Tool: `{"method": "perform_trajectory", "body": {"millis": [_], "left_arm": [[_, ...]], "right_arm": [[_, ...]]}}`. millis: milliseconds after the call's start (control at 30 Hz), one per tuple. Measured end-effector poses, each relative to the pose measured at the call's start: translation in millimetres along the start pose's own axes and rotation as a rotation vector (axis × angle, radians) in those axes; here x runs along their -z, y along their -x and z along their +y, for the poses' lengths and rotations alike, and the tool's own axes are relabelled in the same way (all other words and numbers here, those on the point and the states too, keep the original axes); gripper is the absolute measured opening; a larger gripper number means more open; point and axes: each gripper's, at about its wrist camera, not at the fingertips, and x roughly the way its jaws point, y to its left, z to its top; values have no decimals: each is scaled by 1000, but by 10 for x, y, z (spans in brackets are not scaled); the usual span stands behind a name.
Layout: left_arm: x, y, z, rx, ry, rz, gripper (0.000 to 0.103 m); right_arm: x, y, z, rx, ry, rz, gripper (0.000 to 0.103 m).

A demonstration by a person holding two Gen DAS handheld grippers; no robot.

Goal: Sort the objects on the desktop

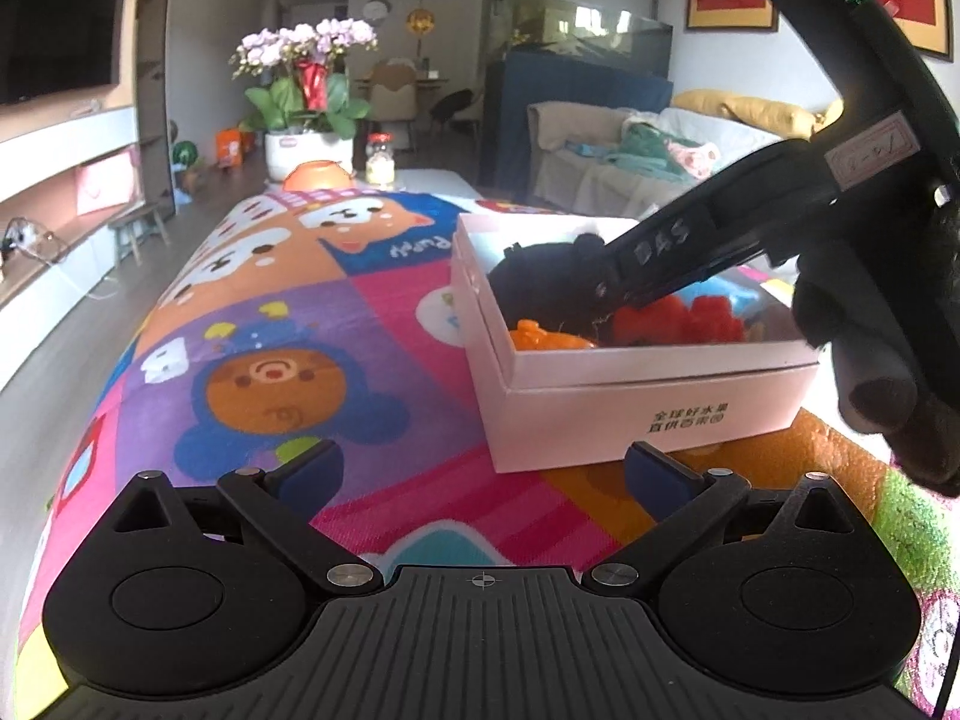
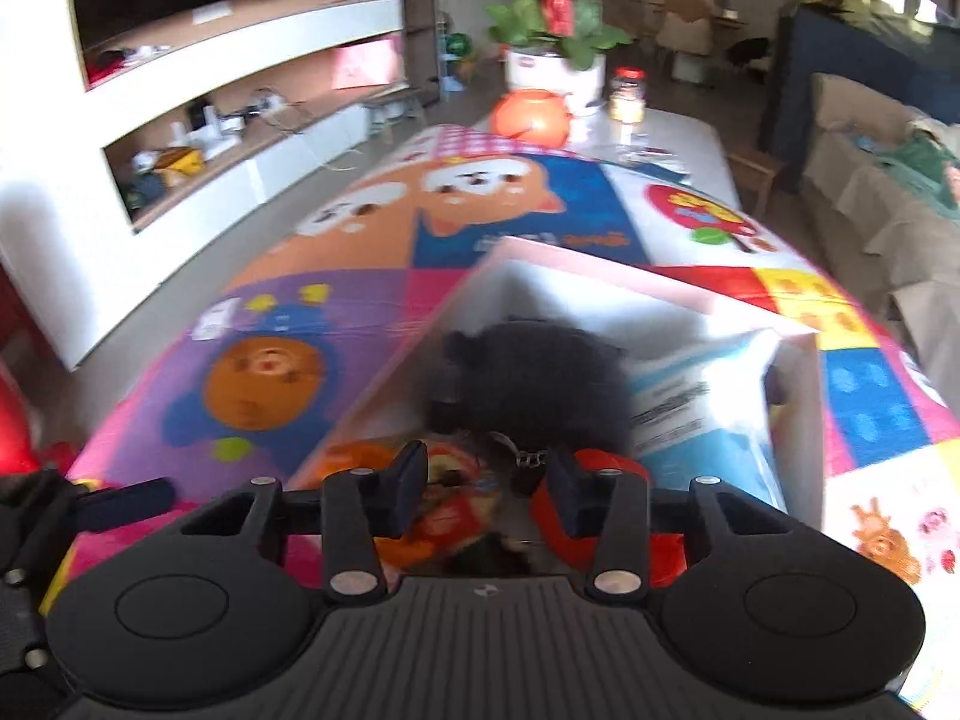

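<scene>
A pink-white box [image 1: 648,402] sits on the cartoon-print tablecloth [image 1: 288,324]. Inside lie a black fluffy toy [image 1: 540,276], an orange toy [image 1: 543,337], a red fluffy toy [image 1: 690,318] and a blue item [image 1: 729,291]. My right gripper [image 1: 606,294] reaches down into the box beside the black toy. In the right wrist view the right gripper [image 2: 489,489] is open over the box [image 2: 690,300], just short of the black toy [image 2: 534,384], with the orange toy [image 2: 360,456] and a red toy [image 2: 600,504] below. My left gripper [image 1: 483,471] is open and empty in front of the box.
An orange round pot [image 1: 317,175], a white planter of pink orchids [image 1: 306,120] and a jar [image 1: 380,159] stand at the table's far end. A sofa [image 1: 630,150] is on the right and a TV shelf unit [image 2: 210,90] on the left. A blue-white packet [image 2: 696,414] lies in the box.
</scene>
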Motion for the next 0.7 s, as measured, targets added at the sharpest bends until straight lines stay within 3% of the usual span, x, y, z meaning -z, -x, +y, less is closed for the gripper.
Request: {"method": "perform_trajectory", "body": {"millis": [167,300,400,500,700], "left_arm": [[39,5,-61,4,-1,24,103],[106,1,-184,67,-6,63,103],[177,-5,-311,81,2,107,103],[254,5,-444,30,14,123,103],[303,-90,-622,-160,34,145,103]], "right_arm": [[142,292,-187,-40,-86,-77,49],[492,701,-229,28,-100,-199,81],[823,914,-318,101,-138,-233,89],[1160,993,-468,136,-214,-187,101],[1605,815,-540,243,-186,-76,103]]}}
